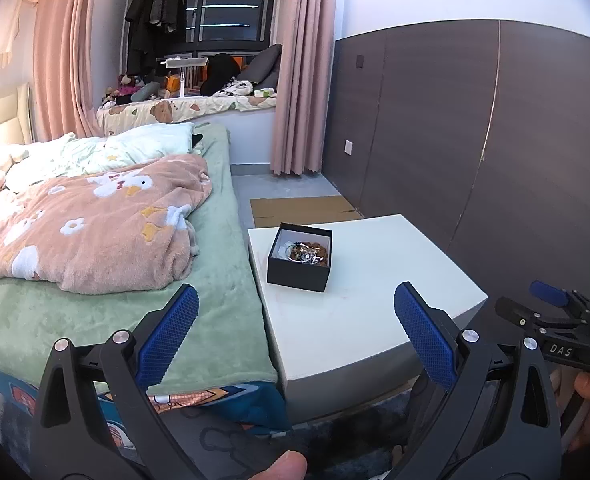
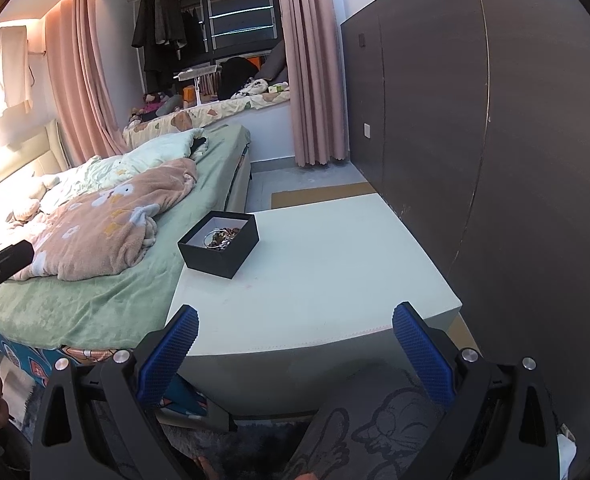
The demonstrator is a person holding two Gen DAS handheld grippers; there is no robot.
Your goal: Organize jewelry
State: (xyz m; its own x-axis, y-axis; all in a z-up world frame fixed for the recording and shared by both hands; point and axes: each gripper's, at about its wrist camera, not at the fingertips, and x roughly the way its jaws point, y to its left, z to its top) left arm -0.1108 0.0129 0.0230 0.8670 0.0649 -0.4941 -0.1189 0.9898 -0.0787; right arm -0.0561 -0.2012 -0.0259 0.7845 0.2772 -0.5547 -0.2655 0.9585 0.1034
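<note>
A small black box (image 1: 299, 272) stands on the white bedside table (image 1: 359, 320), near its far left corner. Inside lies a heap of jewelry (image 1: 309, 252): brown beads and silver rings. The right wrist view shows the same box (image 2: 219, 254) and jewelry (image 2: 223, 237) on the table (image 2: 315, 272). My left gripper (image 1: 295, 312) is open, held short of the table's near edge with nothing between its blue pads. My right gripper (image 2: 295, 332) is open too, low before the table's front edge and holding nothing. It also appears at the right edge of the left wrist view (image 1: 551, 300).
A bed (image 1: 95, 300) with a green sheet and a pink blanket (image 1: 95, 232) touches the table's left side. A dark panelled wall (image 2: 515, 160) runs along the right. Flat cardboard (image 1: 303, 210) lies on the floor beyond the table. A patterned rug (image 2: 375, 420) lies below the grippers.
</note>
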